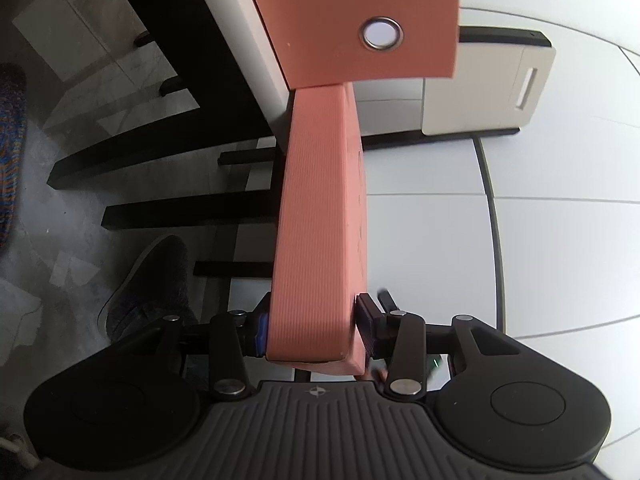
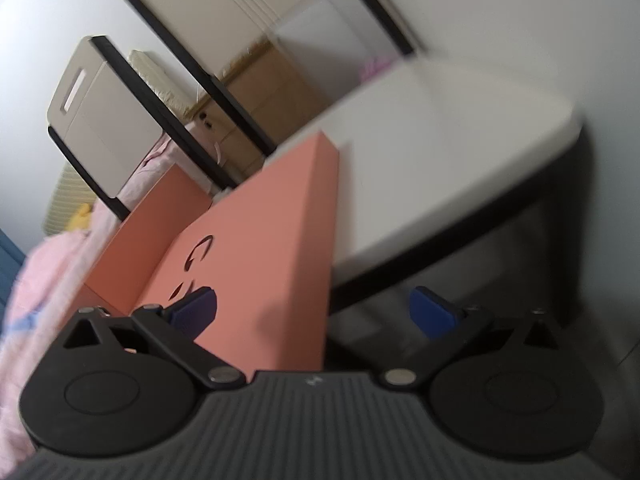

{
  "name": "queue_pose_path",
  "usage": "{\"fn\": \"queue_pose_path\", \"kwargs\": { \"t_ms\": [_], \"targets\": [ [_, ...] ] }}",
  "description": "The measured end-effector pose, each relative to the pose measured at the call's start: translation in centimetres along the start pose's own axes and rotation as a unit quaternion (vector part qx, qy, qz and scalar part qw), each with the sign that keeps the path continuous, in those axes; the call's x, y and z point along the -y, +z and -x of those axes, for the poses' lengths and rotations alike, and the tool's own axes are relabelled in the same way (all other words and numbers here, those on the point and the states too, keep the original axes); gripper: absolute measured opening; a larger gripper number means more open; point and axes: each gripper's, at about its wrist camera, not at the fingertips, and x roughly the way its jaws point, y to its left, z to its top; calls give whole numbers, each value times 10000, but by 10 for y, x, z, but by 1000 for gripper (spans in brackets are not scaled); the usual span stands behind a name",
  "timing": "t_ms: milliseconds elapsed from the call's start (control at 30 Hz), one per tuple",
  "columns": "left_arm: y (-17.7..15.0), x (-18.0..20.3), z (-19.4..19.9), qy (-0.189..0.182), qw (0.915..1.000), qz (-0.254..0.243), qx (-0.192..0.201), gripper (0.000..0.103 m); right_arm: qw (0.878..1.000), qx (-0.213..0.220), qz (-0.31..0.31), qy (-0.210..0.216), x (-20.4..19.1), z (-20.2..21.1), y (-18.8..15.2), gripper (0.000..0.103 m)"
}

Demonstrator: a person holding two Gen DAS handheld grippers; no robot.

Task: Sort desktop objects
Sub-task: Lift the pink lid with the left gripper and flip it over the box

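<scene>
My left gripper (image 1: 310, 330) is shut on the edge of a salmon-orange flat box (image 1: 320, 220), which stretches away from me. Its far end meets a second salmon-orange box (image 1: 352, 20) with a metal eyelet (image 1: 381, 33), standing by the edge of the white table (image 1: 560, 260). In the right wrist view the same flat box (image 2: 264, 264), with dark cut-out marks on its face, lies between the fingers of my right gripper (image 2: 314, 312). That gripper is open; its left pad (image 2: 196, 308) is in front of the box face and its right pad (image 2: 434, 312) is well clear.
A beige shelf unit with black rails (image 1: 492, 92) stands on the table behind the boxes; it also shows in the right wrist view (image 2: 100, 120), holding cardboard boxes (image 2: 264, 92). Pink cloth (image 2: 40, 300) is at the left. Dark table legs (image 1: 160, 208) and a shoe (image 1: 152, 284) are on the floor.
</scene>
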Motion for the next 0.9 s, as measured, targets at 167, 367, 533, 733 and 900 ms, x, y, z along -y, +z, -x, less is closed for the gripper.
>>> {"fn": "queue_pose_path", "kwargs": {
  "t_ms": [167, 367, 533, 733, 900],
  "targets": [
    [-6, 2, 7, 4, 9999, -132, 2, 46, 9966, -352, -436, 606, 15, -23, 2, 103],
    [-8, 17, 15, -62, 9992, -399, 33, 46, 9949, -370, -510, 789, 6, -23, 0, 60],
    [-9, 39, 27, -309, 9974, -630, 148, 46, 9959, -54, -432, 796, -17, 4, 8, 57],
    [-8, 73, 34, -676, 9943, -807, 170, 48, 9955, 324, -343, 821, -46, 37, 18, 57],
    [-6, 106, 42, -942, 9897, -1053, 226, 48, 9940, 638, -269, 841, -70, 64, 27, 57]
  ]
}}
